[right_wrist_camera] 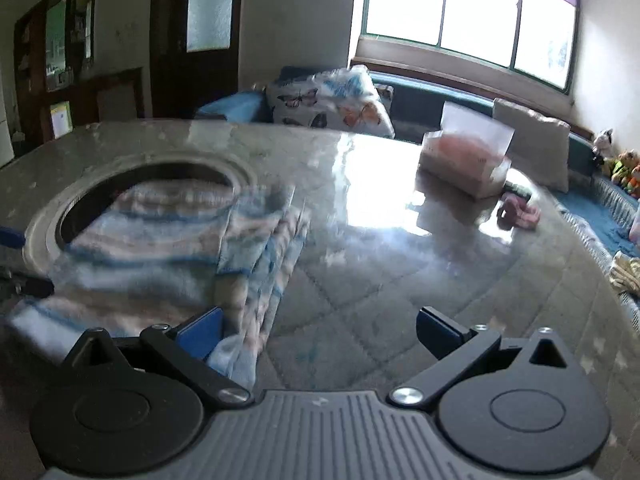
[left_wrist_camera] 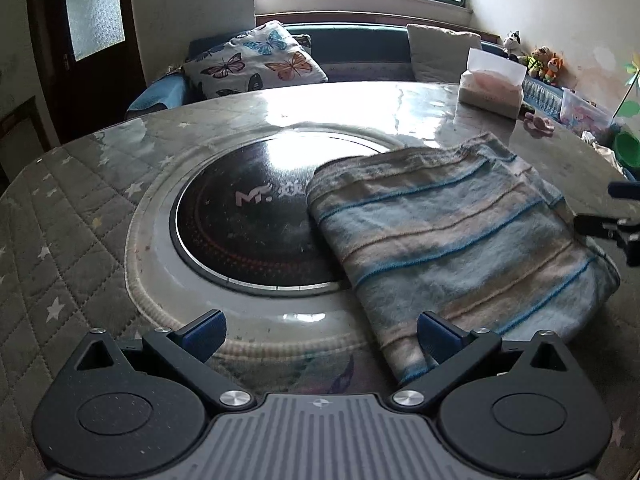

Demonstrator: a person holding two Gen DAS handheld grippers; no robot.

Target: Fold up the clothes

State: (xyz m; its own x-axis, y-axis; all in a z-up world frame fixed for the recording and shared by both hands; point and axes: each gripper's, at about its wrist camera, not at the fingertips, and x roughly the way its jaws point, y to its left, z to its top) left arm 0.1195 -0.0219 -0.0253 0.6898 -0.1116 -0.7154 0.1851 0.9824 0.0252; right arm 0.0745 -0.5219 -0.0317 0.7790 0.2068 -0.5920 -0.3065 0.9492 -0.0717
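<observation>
Judging progress: the striped cloth [left_wrist_camera: 452, 240] lies doubled into a neat rectangle on my bench [left_wrist_camera: 80, 240], partly over the dark round hob [left_wrist_camera: 248, 220]; whether more folds are wanted, I cannot tell.
Left gripper [left_wrist_camera: 320, 336]: fingers apart, holding nothing.
Right gripper [right_wrist_camera: 318, 334]: fingers apart, beside the cloth's edge.
Far right: tissue box [left_wrist_camera: 492, 88] and pink clip [left_wrist_camera: 540, 124], well apart, nothing in my way.

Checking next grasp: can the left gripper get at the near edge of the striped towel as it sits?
Probably yes. The left gripper has its jaws open and empty, and the folded towel lies flat on the table just ahead, one corner already beside the right finger; nothing lies between.
</observation>
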